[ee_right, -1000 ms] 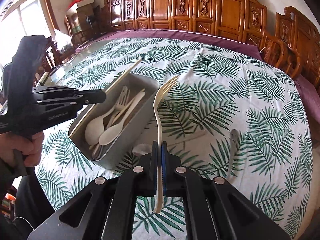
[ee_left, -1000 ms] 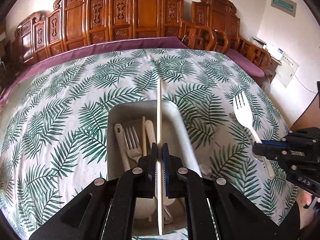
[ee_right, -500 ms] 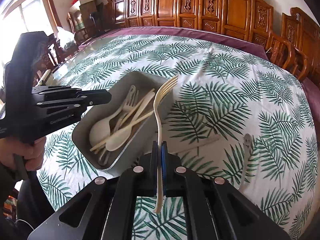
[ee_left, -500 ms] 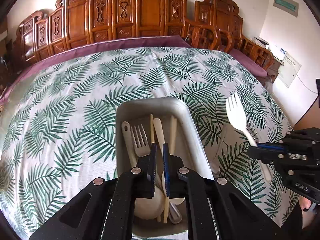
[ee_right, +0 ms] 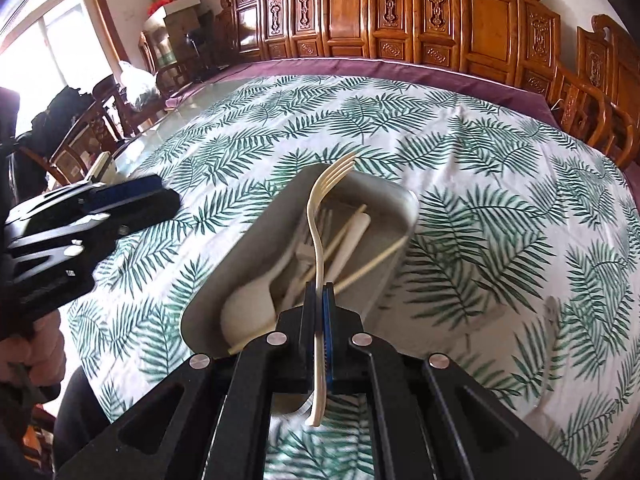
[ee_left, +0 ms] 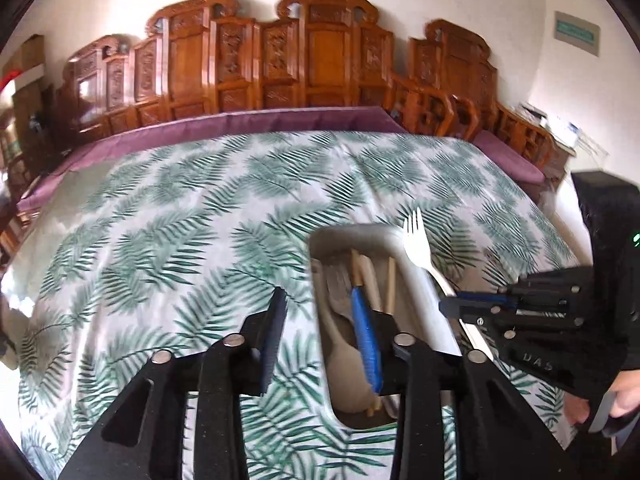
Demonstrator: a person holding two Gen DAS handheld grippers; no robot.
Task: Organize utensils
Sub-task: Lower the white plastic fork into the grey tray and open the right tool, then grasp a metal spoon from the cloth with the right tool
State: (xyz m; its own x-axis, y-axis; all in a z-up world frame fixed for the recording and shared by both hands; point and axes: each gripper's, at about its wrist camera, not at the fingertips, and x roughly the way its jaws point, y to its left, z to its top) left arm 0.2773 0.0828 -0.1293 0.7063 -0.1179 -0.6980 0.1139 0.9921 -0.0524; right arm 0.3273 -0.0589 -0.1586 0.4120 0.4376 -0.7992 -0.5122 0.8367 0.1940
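The right tongs (ee_right: 319, 292) are clenched on a cream plastic fork (ee_right: 316, 224), its tines pointing toward 12 o'clock above the grey tray (ee_right: 248, 264). The left tongs (ee_left: 320, 320) are released, fingers spread with nothing between them, over the tray's left wall. In the tray lie a spoon (ee_right: 248, 308), chopsticks (ee_right: 372, 264) and other utensils. The tray sits on the counter (ee_right: 480, 168) under a palm-leaf cloth. At 3 o'clock, another spoon (ee_right: 554, 312) lies on the cloth.
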